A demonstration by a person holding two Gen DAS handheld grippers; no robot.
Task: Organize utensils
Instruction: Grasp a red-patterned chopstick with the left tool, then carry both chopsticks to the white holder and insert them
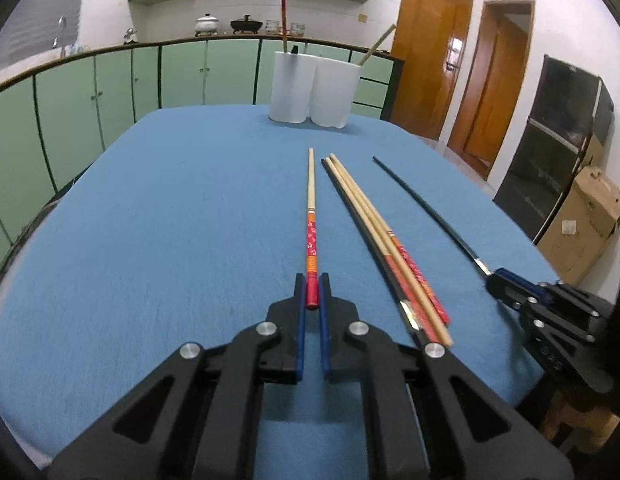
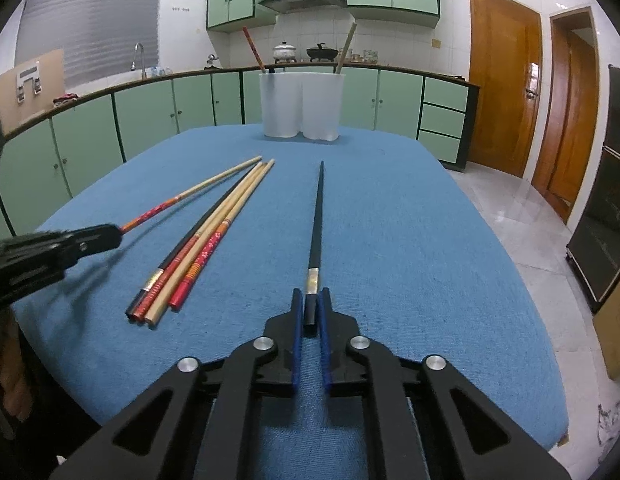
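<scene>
My left gripper (image 1: 313,294) pinches the red end of a patterned chopstick (image 1: 311,216) pointing straight ahead of it. My right gripper (image 2: 310,308) is clamped on the butt of a black chopstick (image 2: 317,216). Between the two grippers a bundle of four chopsticks (image 2: 190,256) lies loose on the tabletop (image 2: 409,240). Far ahead, the white holder (image 2: 302,104) already has sticks standing in it. I judge the sorting under halfway done.

Blue-clothed table (image 2: 409,240) bears loose chopsticks (image 2: 190,256) (bundled) and white holder (image 2: 302,106).
</scene>
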